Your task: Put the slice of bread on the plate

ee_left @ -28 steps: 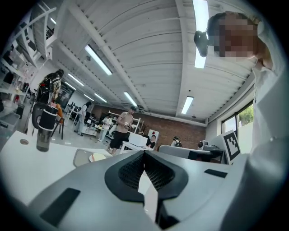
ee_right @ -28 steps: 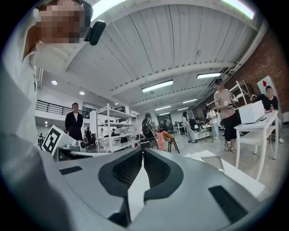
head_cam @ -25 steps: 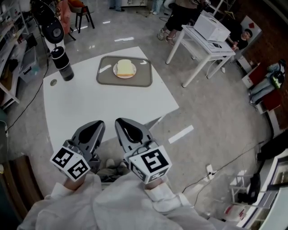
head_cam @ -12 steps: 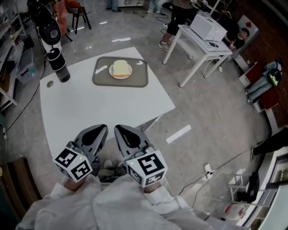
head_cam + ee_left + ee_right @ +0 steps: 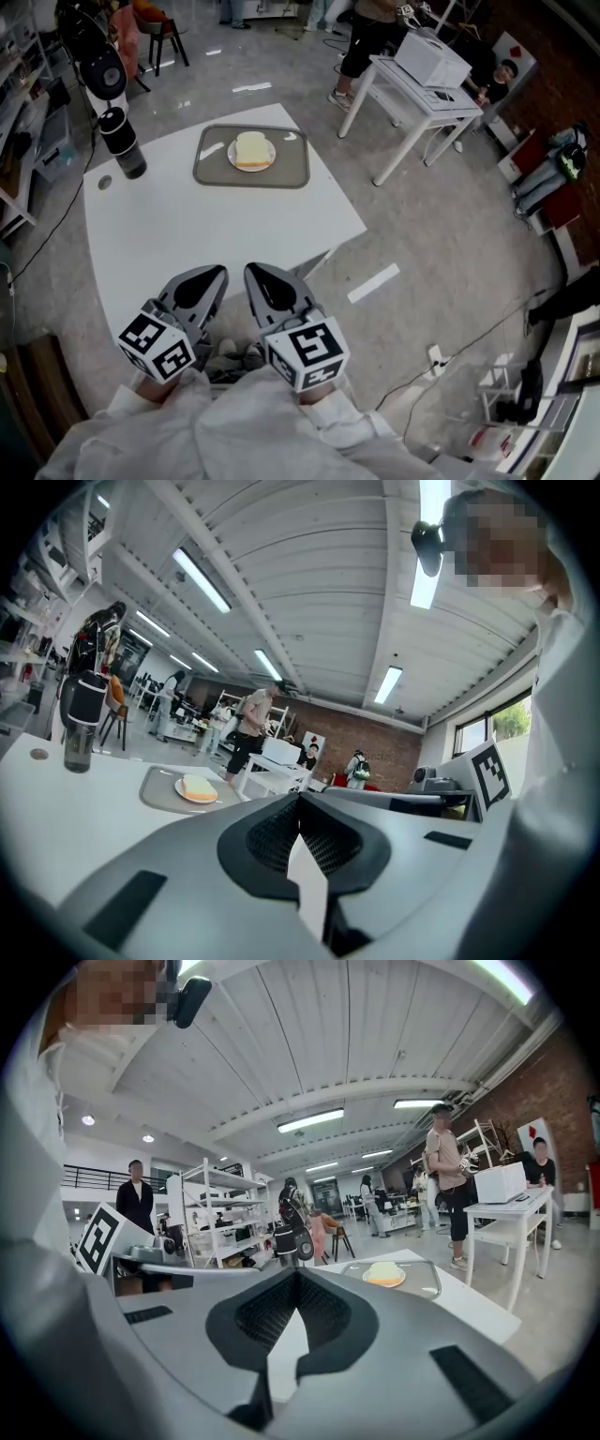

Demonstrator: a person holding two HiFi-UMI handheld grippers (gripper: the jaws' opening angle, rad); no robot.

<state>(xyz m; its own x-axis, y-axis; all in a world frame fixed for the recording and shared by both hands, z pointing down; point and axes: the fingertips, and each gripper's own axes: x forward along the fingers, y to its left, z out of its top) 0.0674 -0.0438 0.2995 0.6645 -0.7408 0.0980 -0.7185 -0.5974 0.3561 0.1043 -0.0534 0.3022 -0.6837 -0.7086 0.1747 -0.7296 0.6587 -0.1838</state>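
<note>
A slice of bread [image 5: 251, 149] lies on a small plate [image 5: 234, 159], which sits in a grey tray [image 5: 295, 169] at the far side of the white table [image 5: 187, 234]. My left gripper [image 5: 214, 273] and right gripper [image 5: 255, 271] hover side by side over the table's near edge, far from the tray. Both are shut with nothing between the jaws. In the left gripper view the left gripper [image 5: 300, 797] points level, with the bread [image 5: 199, 787] ahead to the left. In the right gripper view the right gripper [image 5: 297, 1274] has the bread [image 5: 383, 1273] ahead to the right.
A black bottle [image 5: 124, 142] stands at the table's far left corner, near a small round mark [image 5: 103, 182]. Right of the table is a white side table [image 5: 422, 89] with a box on it, and a person [image 5: 366, 28] stands beside it. Cables run across the floor.
The head view has shifted slightly, so the tray sits a bit further left in the picture. Both grippers stay near the table's near edge; the bread has not moved.
</note>
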